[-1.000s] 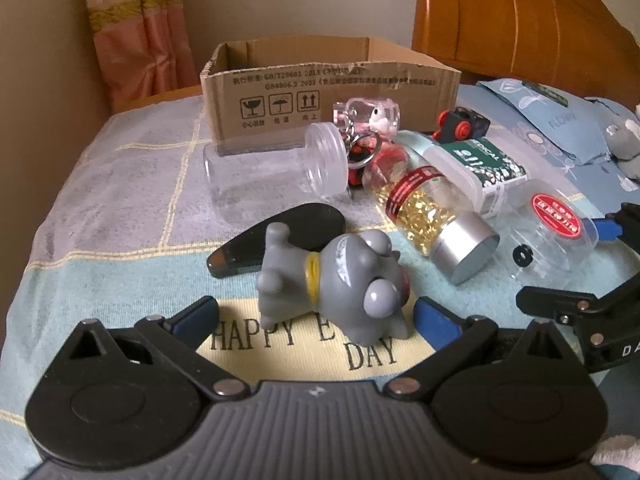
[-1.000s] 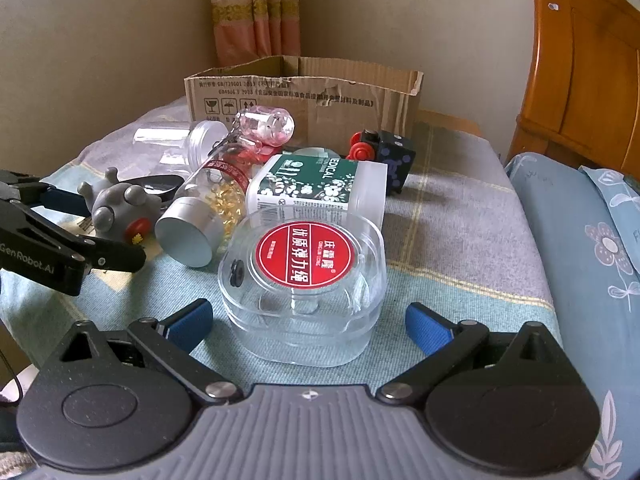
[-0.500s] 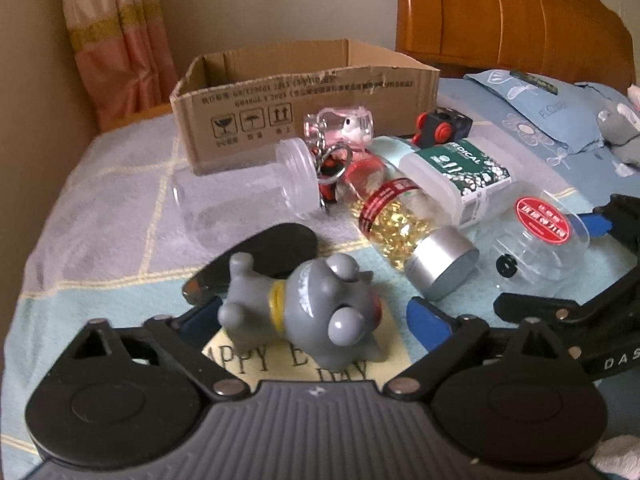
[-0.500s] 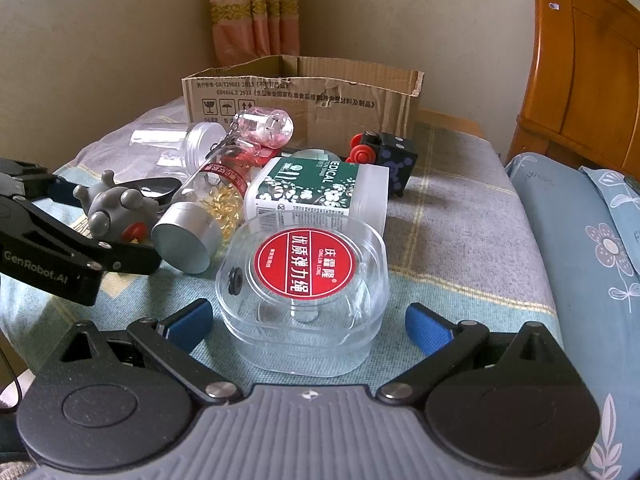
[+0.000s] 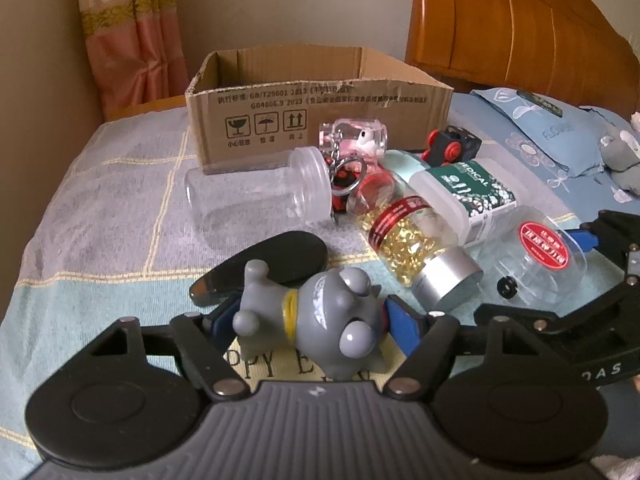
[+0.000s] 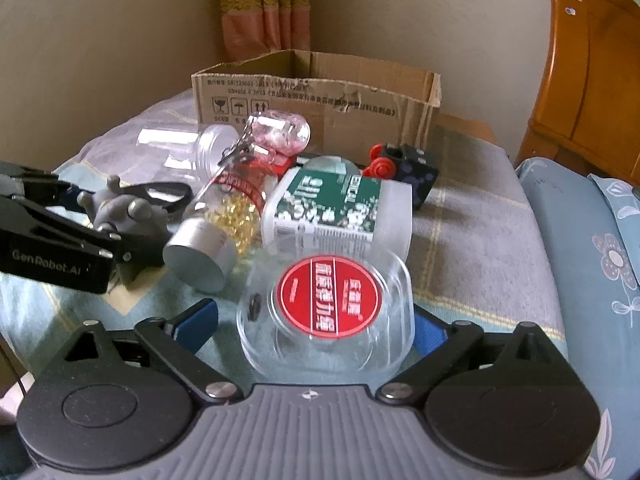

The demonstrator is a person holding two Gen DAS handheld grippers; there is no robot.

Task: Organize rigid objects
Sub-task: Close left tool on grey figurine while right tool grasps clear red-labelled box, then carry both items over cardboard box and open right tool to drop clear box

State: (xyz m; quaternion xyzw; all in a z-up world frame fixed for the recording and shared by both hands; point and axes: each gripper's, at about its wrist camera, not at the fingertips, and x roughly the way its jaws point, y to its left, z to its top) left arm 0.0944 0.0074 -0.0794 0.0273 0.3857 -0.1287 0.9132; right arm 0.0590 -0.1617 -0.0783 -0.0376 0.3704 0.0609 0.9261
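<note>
Bedspread [image 5: 100, 216] holds one cardboard box [image 5: 320, 100], two pill bottles [image 5: 408, 240] [image 5: 464, 196].

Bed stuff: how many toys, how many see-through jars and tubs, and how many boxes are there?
Toys: 2, the grey toy and the black-and-red car.
Clear containers: 4, the empty jar, the capsule bottle, the green-label tub, the red-label tub.
Cardboard box: 1.
Total: 7.
</note>
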